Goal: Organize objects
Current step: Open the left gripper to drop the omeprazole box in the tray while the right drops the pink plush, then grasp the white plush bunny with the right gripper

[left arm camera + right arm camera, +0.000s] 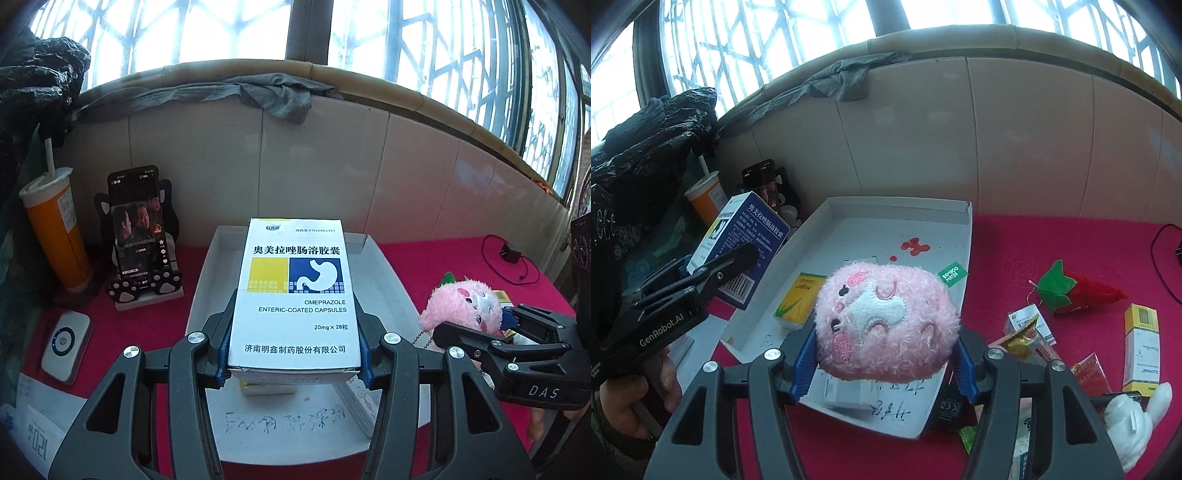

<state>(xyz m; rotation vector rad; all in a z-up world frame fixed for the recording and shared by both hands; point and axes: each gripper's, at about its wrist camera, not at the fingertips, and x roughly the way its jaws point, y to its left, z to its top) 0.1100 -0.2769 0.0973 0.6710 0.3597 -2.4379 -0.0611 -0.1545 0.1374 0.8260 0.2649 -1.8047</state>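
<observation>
My left gripper (293,332) is shut on a white omeprazole medicine box (293,280), held flat above the white tray (391,295). In the right wrist view that box (746,236) shows its blue back at the tray's left edge, in the left gripper (716,262). My right gripper (885,350) is shut on a pink plush toy (886,325), which hangs over the near half of the tray (871,229). The left wrist view shows the plush (458,306) in the right gripper (506,321), right of the tray. A yellow box (799,299) and a white box (846,395) lie in the tray.
On the red cloth right of the tray lie a red strawberry plush (1078,291), a yellow-white box (1141,347), sachets, a black charger (947,406) and a white plush (1134,417). To the left stand a phone on a stand (138,232) and an orange drink cup (55,236).
</observation>
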